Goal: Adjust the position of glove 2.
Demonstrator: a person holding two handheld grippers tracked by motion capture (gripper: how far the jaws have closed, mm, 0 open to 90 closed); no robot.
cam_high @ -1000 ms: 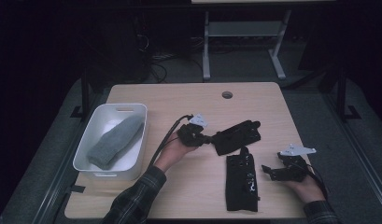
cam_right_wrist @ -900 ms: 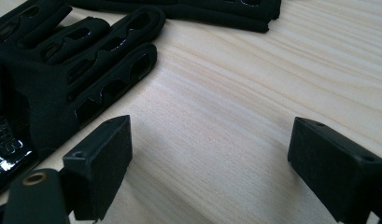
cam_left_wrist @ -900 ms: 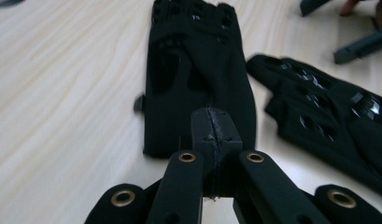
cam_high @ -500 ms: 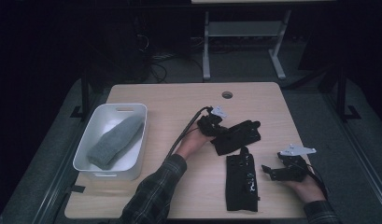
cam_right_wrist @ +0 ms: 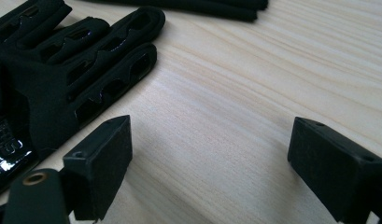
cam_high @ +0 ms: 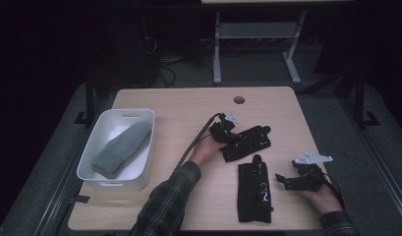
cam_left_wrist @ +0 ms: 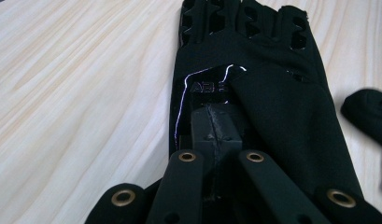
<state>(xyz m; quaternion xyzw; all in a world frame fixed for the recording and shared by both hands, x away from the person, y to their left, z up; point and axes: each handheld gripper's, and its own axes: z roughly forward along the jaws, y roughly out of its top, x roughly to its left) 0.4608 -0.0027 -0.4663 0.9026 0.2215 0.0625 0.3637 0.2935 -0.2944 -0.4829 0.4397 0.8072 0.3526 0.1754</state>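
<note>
High view: wooden table point(cam_high: 179, 105), white bin point(cam_high: 99, 142) at left side with grey sock point(cam_high: 121, 150) inside. Two black gloves at right-centre. Left gripper point(cam_high: 227, 134) at cuff of upper glove point(cam_high: 248, 142). Left gripper view: jaws pressed together on upper glove's point(cam_left_wrist: 254, 84) fabric. Right gripper point(cam_high: 289, 181) low on table, just beside lower glove point(cam_high: 255, 191), jaws spread wide, holding nothing. Right gripper view: lower glove's point(cam_right_wrist: 72, 60) fingers left of jaws.

A pale wooden table point(cam_high: 179, 105) with a round cable hole point(cam_high: 239, 100) near its far edge fills the middle of the frame. At left of frame a white bin point(cam_high: 98, 147) rests on it. Right of centre lie two black gloves: an upper glove point(cam_high: 250, 142) lying slantwise and a lower glove point(cam_high: 254, 194) stretched toward the bottom edge.
</note>
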